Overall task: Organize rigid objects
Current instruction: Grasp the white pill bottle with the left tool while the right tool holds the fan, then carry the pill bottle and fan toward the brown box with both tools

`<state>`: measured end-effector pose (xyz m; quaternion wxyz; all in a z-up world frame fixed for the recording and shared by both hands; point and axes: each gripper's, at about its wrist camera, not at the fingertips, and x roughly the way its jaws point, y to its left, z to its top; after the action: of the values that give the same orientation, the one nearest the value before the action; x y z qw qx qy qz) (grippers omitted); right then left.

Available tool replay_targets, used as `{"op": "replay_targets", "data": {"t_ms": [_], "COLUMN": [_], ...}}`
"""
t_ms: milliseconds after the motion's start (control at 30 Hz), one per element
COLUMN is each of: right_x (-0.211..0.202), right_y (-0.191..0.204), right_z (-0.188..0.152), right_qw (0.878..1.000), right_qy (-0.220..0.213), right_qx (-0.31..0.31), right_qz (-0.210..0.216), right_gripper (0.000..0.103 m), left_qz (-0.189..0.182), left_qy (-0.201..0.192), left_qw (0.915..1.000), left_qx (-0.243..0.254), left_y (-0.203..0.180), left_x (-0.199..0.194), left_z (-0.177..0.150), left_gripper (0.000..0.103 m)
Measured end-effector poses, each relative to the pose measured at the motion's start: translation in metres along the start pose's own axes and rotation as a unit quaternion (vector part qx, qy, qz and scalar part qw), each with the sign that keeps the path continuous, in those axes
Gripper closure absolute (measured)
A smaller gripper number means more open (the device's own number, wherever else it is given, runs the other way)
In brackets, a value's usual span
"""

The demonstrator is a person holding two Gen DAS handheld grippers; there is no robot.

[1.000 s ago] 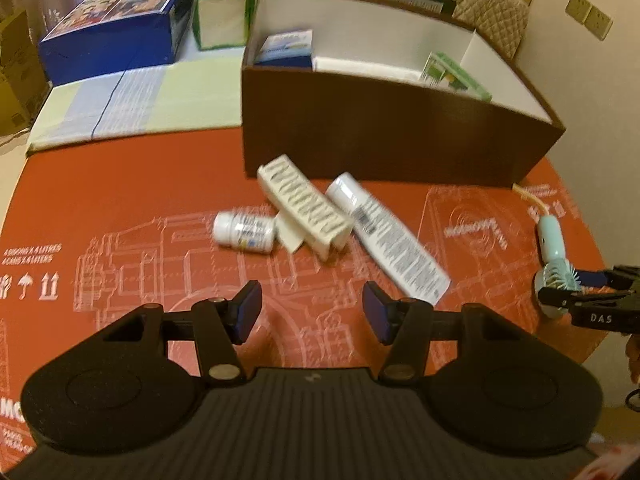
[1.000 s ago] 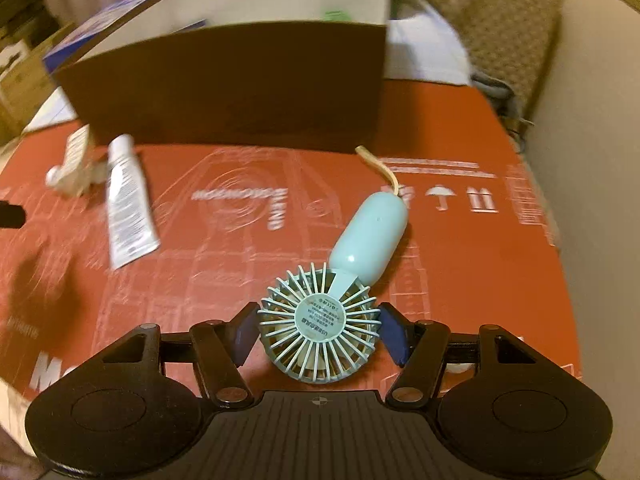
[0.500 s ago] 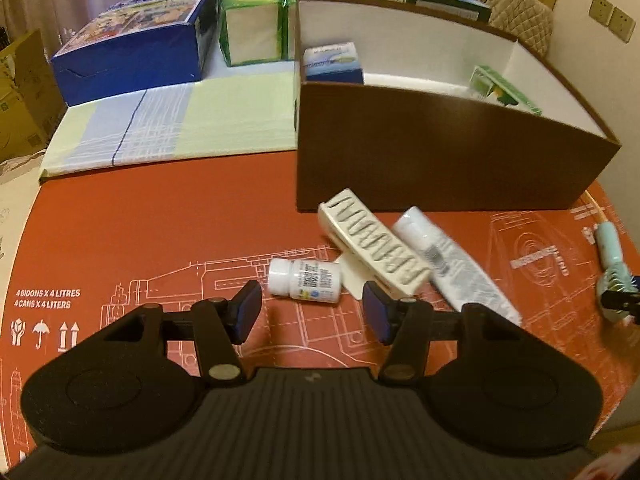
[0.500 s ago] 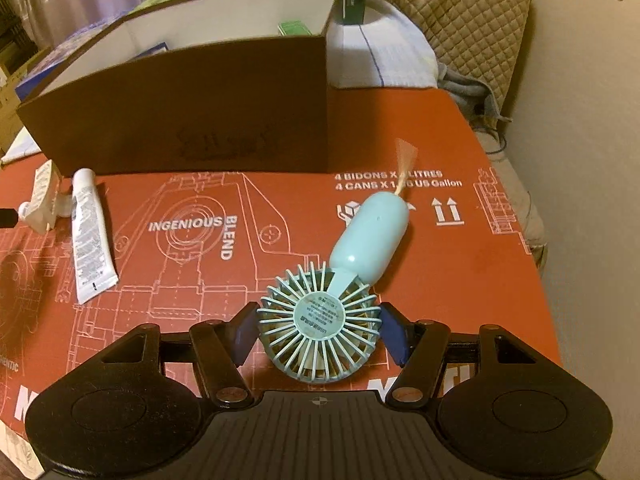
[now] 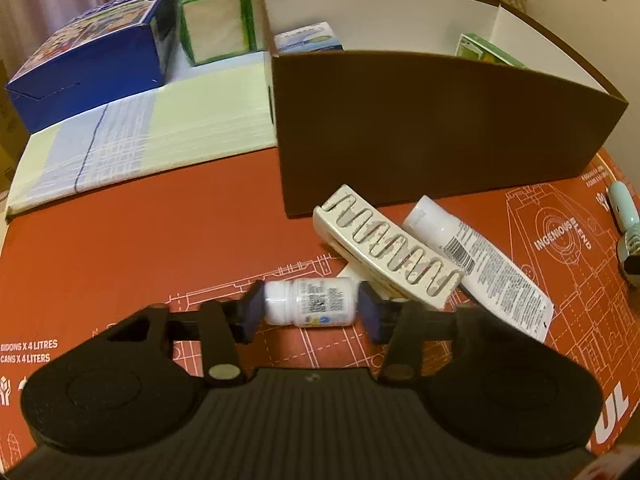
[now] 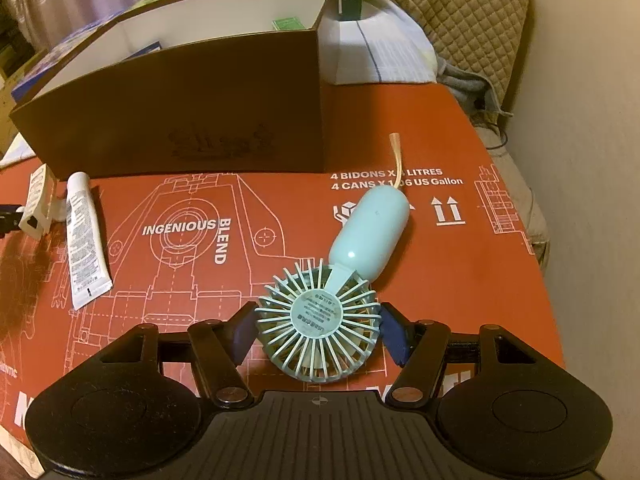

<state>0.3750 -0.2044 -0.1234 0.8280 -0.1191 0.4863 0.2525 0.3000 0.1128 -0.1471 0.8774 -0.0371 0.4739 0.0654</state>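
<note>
The left wrist view is showing the left gripper [image 5: 311,307] closing its jaws endwise on a small white pill bottle [image 5: 310,306] lying on its side on the red printed sheet [image 5: 160,248]; the left pad is sitting against the cap and the right pad against the base. Just beyond it a cream slotted clip [image 5: 387,249] is leaning over a white squeeze tube [image 5: 478,258], both near the brown cardboard box [image 5: 432,128]. Only this view is looking into the box's white interior, where a blue-white carton [image 5: 306,38] and a green carton [image 5: 486,50] are lying. A blue box [image 5: 92,68] and green packs [image 5: 216,20] are sitting beyond a pale checked cloth [image 5: 132,148].

The right wrist view is showing the right gripper [image 6: 316,330] with its jaws standing half wide around the ribbed round head of a smooth mint handheld fan [image 6: 320,320]; whether the pads are touching the grille is hard to tell. The capsule-shaped handle is pointing away, with a tan strap [image 6: 397,160] trailing from it. In the left view the fan is being cut off at the right edge. The bottle is hidden in the right view
</note>
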Motion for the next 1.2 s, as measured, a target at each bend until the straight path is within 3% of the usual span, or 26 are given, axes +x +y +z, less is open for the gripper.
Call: {"op": "replay_targets", "data": {"t_ms": [533,1200], "right_x": [0.000,0.009], "right_y": [0.000,0.012], "right_z": [0.007,-0.002], "right_qw": [0.999,0.999], "right_qy": [-0.001,-0.009], "right_qx": [0.051,0.007], "right_qz": [-0.010,-0.044], "right_gripper": [0.040,0.043], "left_qz": [0.039,0.035], "left_qy": [0.006,0.010], "left_qw": [0.9982,0.9983], "left_qx": [-0.045,-0.045], "left_y": [0.009,0.008], "left_x": [-0.017,-0.029], "left_z": [-0.022,-0.037], "left_gripper": [0.061,0.061]}}
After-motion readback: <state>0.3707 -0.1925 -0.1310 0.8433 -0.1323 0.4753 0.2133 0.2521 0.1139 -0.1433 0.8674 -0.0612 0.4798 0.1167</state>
